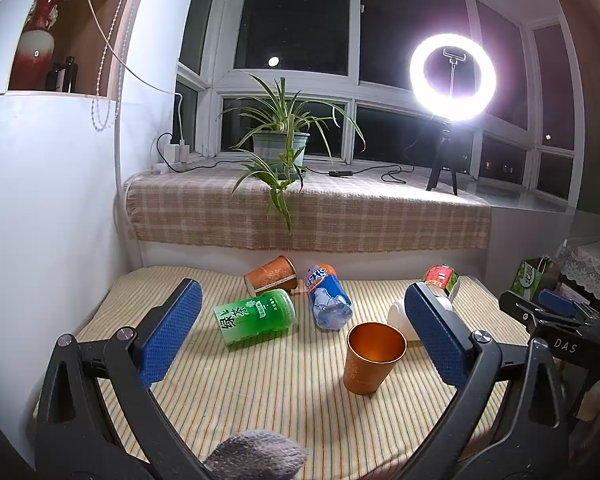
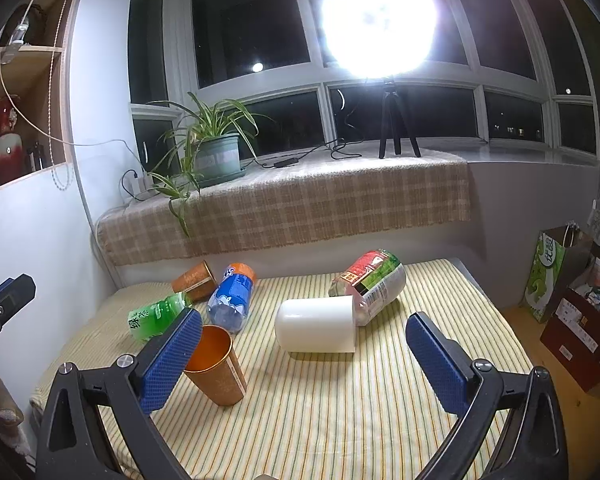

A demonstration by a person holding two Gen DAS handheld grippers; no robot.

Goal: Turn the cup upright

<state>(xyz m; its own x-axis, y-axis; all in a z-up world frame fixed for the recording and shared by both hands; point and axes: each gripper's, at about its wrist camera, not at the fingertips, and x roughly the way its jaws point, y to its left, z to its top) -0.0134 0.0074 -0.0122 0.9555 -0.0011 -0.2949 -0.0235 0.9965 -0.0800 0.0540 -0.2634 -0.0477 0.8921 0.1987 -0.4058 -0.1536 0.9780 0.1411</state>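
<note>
The left hand-held gripper (image 1: 303,330) hovered with its blue pads spread wide above the striped table (image 1: 260,400), gripping nothing; the right hand-held gripper (image 2: 304,360) was likewise spread and empty over the same cloth. Behind the table ran a window ledge under a checked cloth (image 1: 340,216), where a spider plant (image 1: 280,136) in a pale green pot trailed leaves over the edge and a ring light (image 1: 453,77) on a small tripod glared against the dark panes. On the table, one copper cup (image 1: 370,358) stood upright with its mouth open to the ceiling, between the left gripper's pads in the left wrist view and just beside the left pad of the right gripper in the right wrist view (whether it touched that pad could not be told). A white cup (image 2: 316,330) lay on its side near the middle of the table, its open end against a red-and-green labelled bottle (image 2: 370,286), also on its side. Farther left lay a green tea bottle (image 1: 256,318) and a blue-labelled bottle (image 1: 328,298) with an orange cap, both toppled. A second copper cup (image 1: 271,275) lay on its side at the far edge, close behind the green tea bottle.
</note>
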